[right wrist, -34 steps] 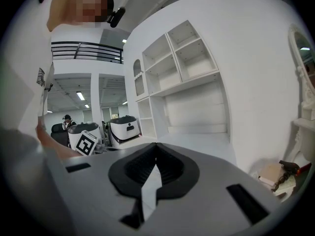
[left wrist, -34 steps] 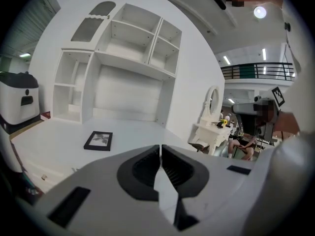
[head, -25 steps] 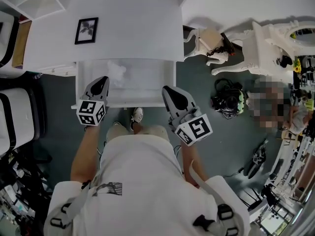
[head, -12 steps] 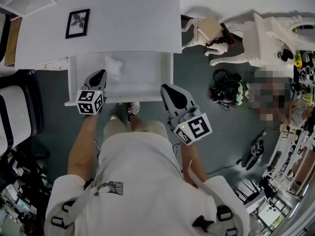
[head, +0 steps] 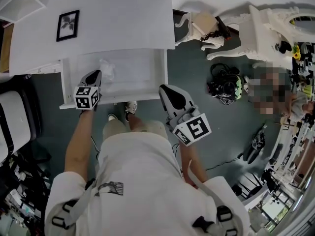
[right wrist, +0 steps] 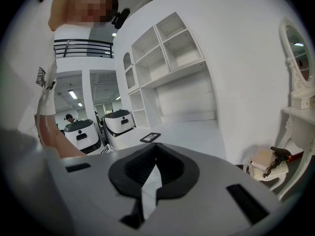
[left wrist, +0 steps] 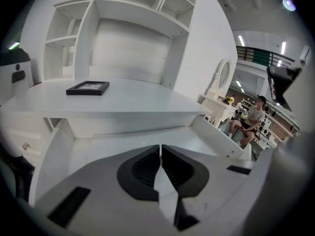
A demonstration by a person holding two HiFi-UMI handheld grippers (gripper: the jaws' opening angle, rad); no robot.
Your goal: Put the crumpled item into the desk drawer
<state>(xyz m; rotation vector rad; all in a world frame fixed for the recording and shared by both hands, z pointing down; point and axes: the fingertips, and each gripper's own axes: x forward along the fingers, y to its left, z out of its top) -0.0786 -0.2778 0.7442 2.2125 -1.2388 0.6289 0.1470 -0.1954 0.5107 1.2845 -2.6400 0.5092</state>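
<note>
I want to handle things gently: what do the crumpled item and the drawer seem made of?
The crumpled item: probably thin paper or plastic film, white, matte, with irregular soft folds. The drawer: likely painted or laminated board, smooth white, flat panels with straight edges.

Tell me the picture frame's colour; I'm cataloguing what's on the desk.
Black. The picture frame shows best in the head view.

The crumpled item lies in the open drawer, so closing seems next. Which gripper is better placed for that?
Probably left. The left gripper, jaws shut, hangs over the front rim of the drawer and looks straight into it; the right gripper, also shut, sits off its right corner.
</note>
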